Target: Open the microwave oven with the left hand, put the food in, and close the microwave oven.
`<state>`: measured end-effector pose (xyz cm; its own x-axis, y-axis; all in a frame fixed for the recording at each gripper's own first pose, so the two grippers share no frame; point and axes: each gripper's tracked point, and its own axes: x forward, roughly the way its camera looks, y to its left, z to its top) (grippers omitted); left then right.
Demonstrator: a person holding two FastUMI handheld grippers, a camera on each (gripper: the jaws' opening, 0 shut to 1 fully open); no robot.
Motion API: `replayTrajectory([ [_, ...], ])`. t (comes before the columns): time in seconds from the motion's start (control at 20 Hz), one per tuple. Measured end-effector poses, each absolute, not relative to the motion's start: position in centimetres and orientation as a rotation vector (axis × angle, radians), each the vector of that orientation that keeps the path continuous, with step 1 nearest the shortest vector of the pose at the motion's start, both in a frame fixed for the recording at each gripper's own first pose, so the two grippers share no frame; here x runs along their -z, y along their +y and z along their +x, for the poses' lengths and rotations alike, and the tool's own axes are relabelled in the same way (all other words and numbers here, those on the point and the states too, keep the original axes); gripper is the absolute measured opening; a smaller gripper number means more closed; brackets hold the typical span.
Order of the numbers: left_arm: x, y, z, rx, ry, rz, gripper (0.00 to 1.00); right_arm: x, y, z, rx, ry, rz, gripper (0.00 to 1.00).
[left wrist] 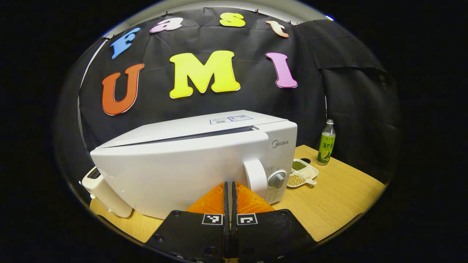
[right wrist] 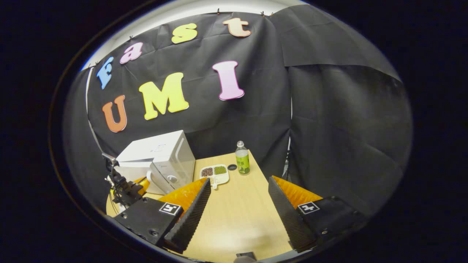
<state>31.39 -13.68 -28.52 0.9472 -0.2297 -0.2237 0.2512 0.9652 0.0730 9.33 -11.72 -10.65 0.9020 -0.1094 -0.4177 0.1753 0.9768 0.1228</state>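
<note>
A white microwave [left wrist: 190,164] stands on the wooden table [left wrist: 329,204]. A dark gap along the top of its door shows the door slightly ajar. The door handle [left wrist: 255,178] and a round knob [left wrist: 277,179] are at the microwave's right end. My left gripper [left wrist: 230,183] is shut, with nothing seen between its fingers, and its tips sit close to the door just left of the handle. The food, a white divided dish of beans [left wrist: 303,173], lies right of the microwave. In the right gripper view, my right gripper [right wrist: 237,186] hangs open over the table, short of the dish [right wrist: 215,172]. The left gripper [right wrist: 128,190] shows at the microwave [right wrist: 161,159].
A green-labelled bottle [left wrist: 326,146] stands behind the dish near the table's back right corner, with a small black ring [right wrist: 232,167] beside it. A cream-coloured appliance [left wrist: 106,197] sits left of the microwave. Black cloth walls close in the table at the back and right.
</note>
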Motion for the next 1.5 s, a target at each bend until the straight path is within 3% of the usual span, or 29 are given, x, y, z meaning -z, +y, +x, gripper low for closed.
replayTrajectory([
  [0.15, 28.6, -13.8, 32.4, 0.223, 0.222, 0.089, 0.0, 11.0, -12.4, 9.3, 0.146, 0.435, 0.167, 1.0],
  [0.2, 28.6, -13.8, 32.1, 0.223, 0.224, 0.083, 0.0, 11.1, -12.6, 9.5, 0.144, 0.437, 0.165, 0.92],
  [0.25, 28.7, -13.8, 32.1, 0.224, 0.227, 0.084, 0.0, 11.2, -12.9, 9.5, 0.145, 0.441, 0.164, 1.0],
  [0.4, 28.7, -13.7, 32.5, 0.203, 0.231, 0.092, 0.0, 11.5, -12.6, 9.6, 0.127, 0.458, 0.173, 1.0],
  [0.45, 28.6, -13.6, 32.6, 0.202, 0.23, 0.087, 0.0, 11.4, -12.5, 9.6, 0.123, 0.456, 0.174, 0.92],
  [0.6, 29.3, -14.1, 32.8, 0.195, 0.262, 0.054, 0.0, 11.1, -12.5, 9.8, 0.115, 0.453, 0.164, 0.91],
  [0.65, 29.1, -14.2, 33.4, 0.192, 0.248, 0.04, 0.0, 11.1, -12.4, 9.7, 0.112, 0.453, 0.158, 1.0],
  [0.7, 29.2, -14.0, 33.0, 0.192, 0.265, 0.035, 0.0, 10.8, -12.2, 9.8, 0.109, 0.449, 0.157, 1.0],
  [0.75, 29.4, -14.0, 32.6, 0.191, 0.278, 0.034, 0.0, 10.6, -12.0, 9.7, 0.103, 0.445, 0.157, 0.92],
  [0.8, 29.3, -14.1, 32.2, 0.195, 0.279, 0.035, 0.09, 10.5, -11.8, 9.8, 0.097, 0.444, 0.157, 0.92],
  [0.85, 28.9, -14.2, 31.7, 0.2, 0.269, 0.039, 0.0, 10.4, -11.7, 9.7, 0.092, 0.44, 0.157, 0.92],
  [0.9, 28.5, -14.3, 31.0, 0.208, 0.262, 0.043, 0.09, 10.2, -11.7, 9.7, 0.094, 0.435, 0.154, 0.92],
  [0.95, 28.3, -14.4, 30.3, 0.212, 0.257, 0.042, 0.09, 10.1, -11.6, 9.7, 0.095, 0.426, 0.141, 1.0],
  [1.0, 27.9, -14.3, 29.4, 0.222, 0.253, 0.04, 0.0, 9.8, -11.5, 9.7, 0.093, 0.418, 0.126, 1.0],
  [1.05, 27.9, -14.0, 28.6, 0.226, 0.261, 0.042, 0.01, 9.5, -11.3, 9.6, 0.09, 0.409, 0.119, 1.0],
  [1.1, 27.9, -13.8, 27.8, 0.226, 0.273, 0.044, 0.19, 9.1, -10.9, 9.6, 0.086, 0.4, 0.116, 1.0],
  [1.15, 27.6, -13.5, 26.9, 0.229, 0.28, 0.043, 0.53, 8.9, -10.6, 9.6, 0.082, 0.391, 0.115, 0.92],
  [1.2, 27.2, -13.3, 26.1, 0.227, 0.282, 0.04, 0.87, 8.6, -10.2, 9.6, 0.076, 0.38, 0.12, 1.0],
  [1.25, 26.1, -13.0, 24.9, 0.229, 0.276, 0.032, 0.89, 8.3, -9.6, 9.5, 0.068, 0.374, 0.131, 0.92],
  [1.3, 24.8, -12.6, 23.7, 0.225, 0.257, 0.033, 0.98, 8.1, -9.3, 9.3, 0.061, 0.364, 0.143, 0.92],
  [1.35, 23.5, -11.9, 22.7, 0.207, 0.236, 0.042, 0.97, 8.1, -9.0, 9.2, 0.06, 0.352, 0.153, 1.0],
  [1.5, 20.5, -9.9, 19.0, 0.176, 0.208, 0.044, 0.96, 7.3, -8.4, 8.6, 0.067, 0.304, 0.135, 1.0],
])
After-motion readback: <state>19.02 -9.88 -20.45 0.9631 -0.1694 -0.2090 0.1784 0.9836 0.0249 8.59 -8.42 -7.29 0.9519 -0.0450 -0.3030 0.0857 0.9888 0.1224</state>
